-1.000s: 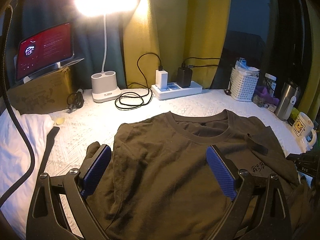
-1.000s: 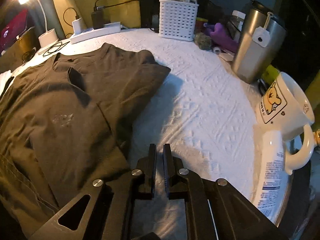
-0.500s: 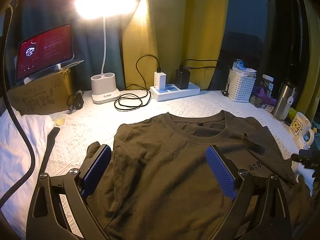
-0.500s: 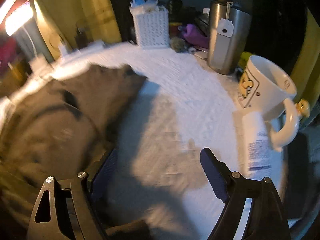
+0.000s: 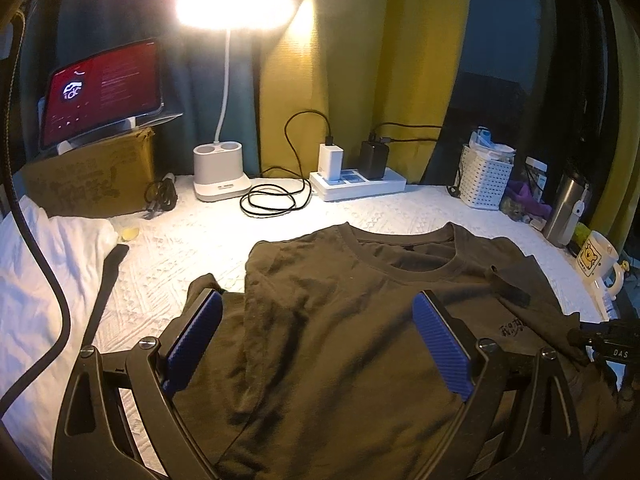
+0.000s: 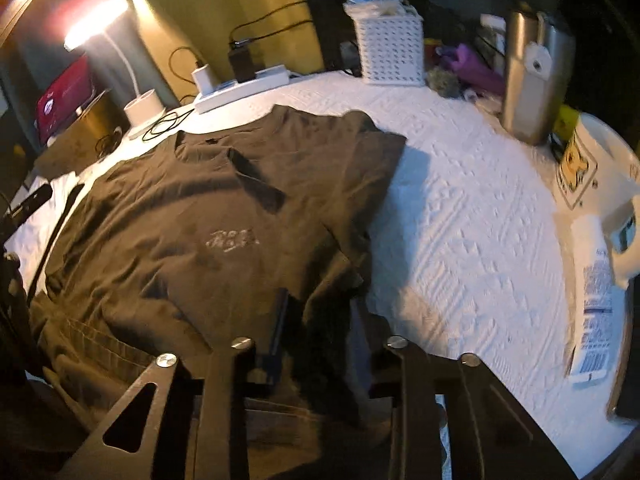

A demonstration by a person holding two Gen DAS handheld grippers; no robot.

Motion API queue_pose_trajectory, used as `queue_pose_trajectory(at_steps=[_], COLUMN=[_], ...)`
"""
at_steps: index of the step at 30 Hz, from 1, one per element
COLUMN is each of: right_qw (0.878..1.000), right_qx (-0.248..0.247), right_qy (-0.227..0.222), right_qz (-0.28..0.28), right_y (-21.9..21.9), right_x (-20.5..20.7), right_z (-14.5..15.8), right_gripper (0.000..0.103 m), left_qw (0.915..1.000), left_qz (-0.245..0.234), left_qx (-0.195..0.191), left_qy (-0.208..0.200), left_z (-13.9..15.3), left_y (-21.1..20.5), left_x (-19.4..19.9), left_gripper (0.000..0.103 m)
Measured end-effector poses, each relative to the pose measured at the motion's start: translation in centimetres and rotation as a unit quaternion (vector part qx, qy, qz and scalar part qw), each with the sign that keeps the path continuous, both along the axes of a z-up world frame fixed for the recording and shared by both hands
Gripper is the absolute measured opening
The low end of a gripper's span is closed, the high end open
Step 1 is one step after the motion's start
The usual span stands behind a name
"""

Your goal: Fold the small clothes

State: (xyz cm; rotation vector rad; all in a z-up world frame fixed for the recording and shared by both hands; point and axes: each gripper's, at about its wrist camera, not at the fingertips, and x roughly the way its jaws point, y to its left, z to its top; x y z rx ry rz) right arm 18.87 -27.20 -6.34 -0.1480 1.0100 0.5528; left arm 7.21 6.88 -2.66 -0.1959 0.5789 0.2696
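From the left wrist view, we see our left gripper [image 5: 318,340] hovering with its blue-padded jaws spread wide and nothing between them, above the dark olive T-shirt [image 5: 340,320], which lies flat on the white textured tablecloth [image 5: 192,248] with its collar toward the lit desk lamp [image 5: 224,120] and power strip [image 5: 360,186].

From the right wrist view, we see our right gripper [image 6: 320,320] low at the shirt's near right edge, jaws partly open with a raised fold of dark fabric between them; whether they pinch it we cannot tell. A steel tumbler [image 6: 534,76] and mug [image 6: 600,172] stand to the right.
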Motion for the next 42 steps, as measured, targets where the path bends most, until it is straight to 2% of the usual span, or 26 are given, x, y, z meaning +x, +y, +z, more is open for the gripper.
queue_pose_trajectory(at_steps=[3, 13, 20, 21, 22, 23, 24, 27, 36, 39, 42], right_qw=[1.000, 0.996, 0.990, 0.990, 0.990, 0.990, 0.990, 0.988, 0.994, 0.994, 0.995], right_qx=[-0.006, -0.024, -0.056, -0.054, -0.047, -0.042, -0.035, -0.034, -0.021, -0.031, -0.046], right_qy=[-0.006, 0.016, 0.022, 0.018, 0.013, 0.008, 0.002, -0.008, -0.028, -0.034, -0.038], right_qz=[0.020, 0.087, 0.131, 0.131, 0.133, 0.134, 0.139, 0.149, 0.104, 0.098, 0.086], right_y=[1.4, 5.4, 7.4, 7.4, 7.5, 7.6, 7.7, 8.1, 8.6, 9.0, 9.2], right_x=[-0.4, -2.9, -4.5, -4.5, -4.5, -4.5, -4.5, -4.3, -0.1, 1.0, 2.2], right_z=[0.4, -0.4, -0.5, -0.3, 0.1, 0.4, 0.8, 1.5, 2.3, 2.0, 1.4], right_gripper=[0.014, 0.013, 0.015, 0.022, 0.045, 0.064, 0.093, 0.096, 0.096, 0.096, 0.096], left_qw=[1.0000, 0.9998, 0.9996, 0.9996, 0.9995, 0.9994, 0.9993, 0.9988, 0.9939, 0.9923, 0.9917], left_qz=[0.002, 0.016, 0.023, 0.025, 0.027, 0.030, 0.034, 0.046, 0.094, 0.094, 0.072], left_qx=[-0.007, -0.015, -0.014, -0.014, -0.013, -0.013, -0.012, -0.008, 0.006, 0.006, 0.000], left_qy=[-0.003, -0.003, 0.000, 0.001, 0.004, 0.005, 0.007, 0.014, 0.057, 0.081, 0.107], left_z=[-0.2, -0.6, -0.5, -0.5, -0.6, -0.6, -0.6, -0.7, -2.2, -3.5, -4.8], left_y=[0.5, 1.7, 2.2, 2.3, 2.4, 2.6, 2.8, 3.7, 8.5, 10.4, 11.5], left_x=[-0.3, -1.3, -1.6, -1.6, -1.6, -1.7, -1.8, -2.1, -2.2, -1.3, 0.4], left_gripper=[0.095, 0.095, 0.095, 0.095, 0.095, 0.095, 0.095, 0.095, 0.095, 0.095, 0.095])
